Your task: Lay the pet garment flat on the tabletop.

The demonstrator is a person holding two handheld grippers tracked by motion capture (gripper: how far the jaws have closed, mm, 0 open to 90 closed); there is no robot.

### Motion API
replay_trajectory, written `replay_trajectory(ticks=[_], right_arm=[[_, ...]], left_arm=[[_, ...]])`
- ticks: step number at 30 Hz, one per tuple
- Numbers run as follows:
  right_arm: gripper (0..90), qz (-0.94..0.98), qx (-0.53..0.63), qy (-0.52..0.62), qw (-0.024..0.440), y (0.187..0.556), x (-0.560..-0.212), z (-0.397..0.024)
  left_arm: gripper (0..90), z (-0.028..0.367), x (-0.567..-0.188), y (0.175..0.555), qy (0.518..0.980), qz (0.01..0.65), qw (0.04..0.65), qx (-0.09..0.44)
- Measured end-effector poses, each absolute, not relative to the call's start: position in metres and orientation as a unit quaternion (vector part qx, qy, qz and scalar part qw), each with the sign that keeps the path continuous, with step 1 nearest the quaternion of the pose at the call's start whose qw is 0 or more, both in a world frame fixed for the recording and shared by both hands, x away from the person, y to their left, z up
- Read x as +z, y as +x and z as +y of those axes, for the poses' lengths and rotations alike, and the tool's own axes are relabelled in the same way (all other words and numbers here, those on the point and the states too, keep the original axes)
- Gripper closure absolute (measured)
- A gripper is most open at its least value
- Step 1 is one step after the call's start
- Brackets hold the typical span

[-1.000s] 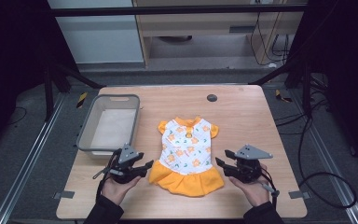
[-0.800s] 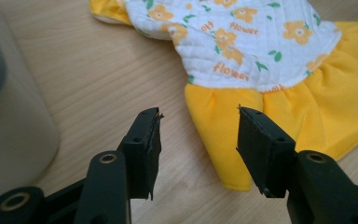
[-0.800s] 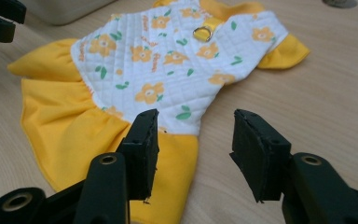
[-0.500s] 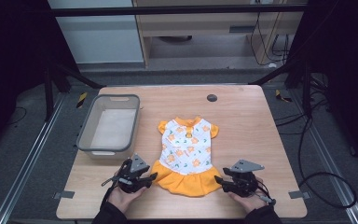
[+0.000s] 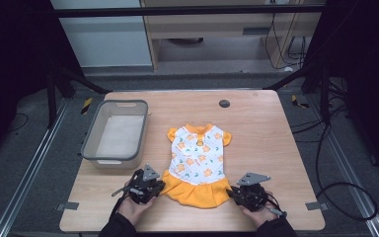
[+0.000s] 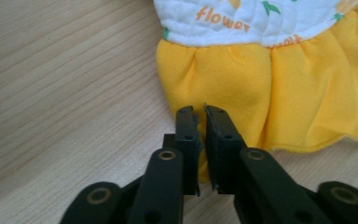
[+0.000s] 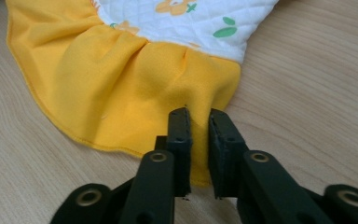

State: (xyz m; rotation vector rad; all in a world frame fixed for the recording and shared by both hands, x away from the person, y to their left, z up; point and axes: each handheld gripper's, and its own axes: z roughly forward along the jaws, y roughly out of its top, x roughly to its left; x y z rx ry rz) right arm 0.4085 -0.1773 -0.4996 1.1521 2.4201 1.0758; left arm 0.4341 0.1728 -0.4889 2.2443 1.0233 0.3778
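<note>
We have just closed our left gripper (image 5: 154, 189) and right gripper (image 5: 236, 194), each pinching the small white-and-orange dress's (image 5: 198, 159) yellow skirt hem

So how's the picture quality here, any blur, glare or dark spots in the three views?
High view: soft and grainy, the table evenly lit, its surroundings nearly black. Left gripper view: the dress is sharp, no glare, and the left gripper up close is a little soft. Right gripper view: much the same, crisp skirt folds behind the right gripper, slight softness toward the edges.
</note>
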Motion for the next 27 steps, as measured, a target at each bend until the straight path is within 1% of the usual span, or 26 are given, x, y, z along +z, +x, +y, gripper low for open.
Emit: replay_trajectory(ticks=[3, 5, 7, 10, 14, 15, 17, 19, 21, 23, 24, 27], right_arm=[[82.9, 0.832, 0.376, 0.390, 0.122, 0.409, -0.496, -0.178], [83.2, 0.830, 0.380, 0.391, 0.119, 0.409, -0.492, -0.181], [83.3, 0.825, 0.391, 0.392, 0.116, 0.409, -0.487, -0.185], [82.9, 0.824, 0.392, 0.391, 0.118, 0.409, -0.482, -0.192], [81.8, 0.822, 0.380, 0.404, 0.130, 0.413, -0.485, -0.200], [81.3, 0.823, 0.373, 0.409, 0.129, 0.415, -0.487, -0.201], [79.0, 0.826, 0.363, 0.408, 0.141, 0.417, -0.490, -0.201], [72.7, 0.826, 0.362, 0.406, 0.148, 0.418, -0.491, -0.200], [69.4, 0.821, 0.372, 0.405, 0.151, 0.416, -0.488, -0.200], [64.8, 0.814, 0.392, 0.399, 0.154, 0.414, -0.484, -0.201], [64.0, 0.811, 0.404, 0.393, 0.158, 0.413, -0.482, -0.202], [64.9, 0.801, 0.428, 0.383, 0.168, 0.415, -0.474, -0.201]], left_arm=[[88.5, 0.174, -0.489, 0.434, 0.850, 0.391, 0.321, 0.143], [89.2, 0.175, -0.486, 0.433, 0.849, 0.390, 0.323, 0.152], [89.5, 0.177, -0.481, 0.432, 0.843, 0.391, 0.334, 0.155], [89.6, 0.180, -0.476, 0.428, 0.841, 0.390, 0.345, 0.147], [89.6, 0.174, -0.478, 0.423, 0.851, 0.378, 0.332, 0.150], [89.6, 0.172, -0.480, 0.423, 0.855, 0.374, 0.327, 0.148], [89.5, 0.168, -0.483, 0.423, 0.859, 0.373, 0.317, 0.149], [89.1, 0.167, -0.484, 0.422, 0.859, 0.372, 0.317, 0.152], [87.8, 0.171, -0.479, 0.419, 0.853, 0.371, 0.330, 0.160], [83.1, 0.174, -0.472, 0.416, 0.846, 0.370, 0.344, 0.169], [78.2, 0.176, -0.468, 0.416, 0.843, 0.368, 0.351, 0.177], [73.8, 0.175, -0.456, 0.421, 0.835, 0.360, 0.372, 0.188]])
